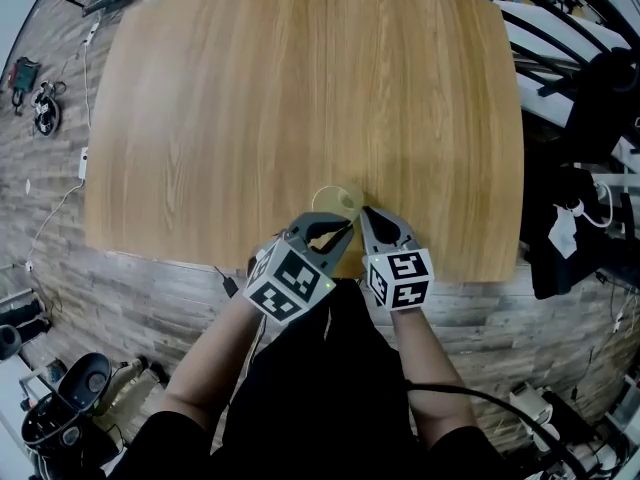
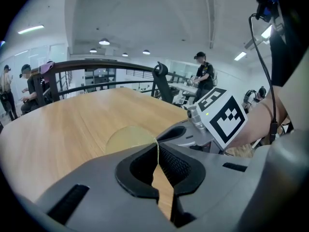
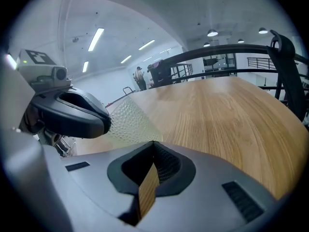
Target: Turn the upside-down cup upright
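Note:
A translucent yellow-green cup [image 1: 337, 202] with a dimpled wall sits near the front edge of the wooden table [image 1: 300, 98]. My left gripper [image 1: 346, 229] is shut on it: in the left gripper view a thin yellow edge of the cup [image 2: 129, 137] is pinched between the pads at the left gripper's [image 2: 157, 143] tips. In the right gripper view the cup [image 3: 128, 123] leans tilted under the left gripper's finger [image 3: 77, 112]. My right gripper [image 1: 365, 212] is just right of the cup. The right gripper [image 3: 153, 144] is shut, with nothing between its jaws.
The table's front edge [image 1: 300, 268] runs just under both grippers. Cables and gear [image 1: 40, 103] lie on the floor at left, a black bag [image 1: 590, 98] and stands at right. People [image 2: 203, 74] and a chair [image 2: 161, 81] are beyond the table.

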